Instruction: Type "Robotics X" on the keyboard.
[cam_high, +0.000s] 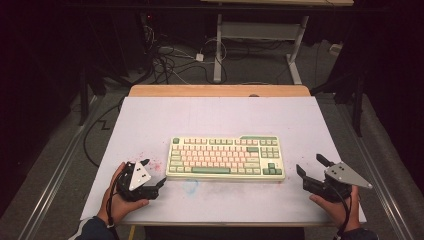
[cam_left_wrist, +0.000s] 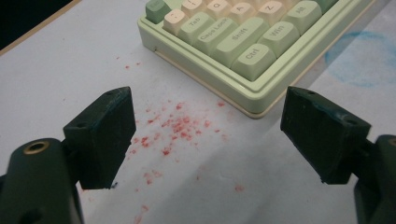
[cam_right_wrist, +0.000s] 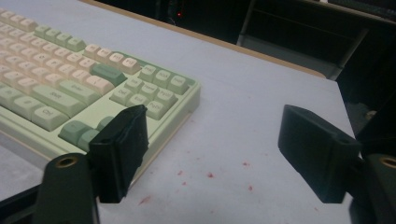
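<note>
A pale green keyboard (cam_high: 225, 158) with pink and green keys lies in the middle of the white table cover (cam_high: 215, 120). My left gripper (cam_high: 155, 171) rests in a hand just off the keyboard's near left corner, jaws open with nothing between them. In the left gripper view its jaws (cam_left_wrist: 208, 126) frame bare cover in front of the keyboard (cam_left_wrist: 243, 42) corner by the Ctrl key. My right gripper (cam_high: 309, 163) is held to the right of the keyboard, open and empty. In the right gripper view its jaws (cam_right_wrist: 215, 130) straddle bare cover beside the keyboard (cam_right_wrist: 70, 88) right end.
Red specks (cam_left_wrist: 177, 126) and a blue smudge (cam_high: 190, 186) mark the cover near the keyboard's front left. The table's wooden far edge (cam_high: 220, 90) shows beyond the cover. Cables (cam_high: 170, 60) and another table's legs (cam_high: 218, 50) stand on the floor behind.
</note>
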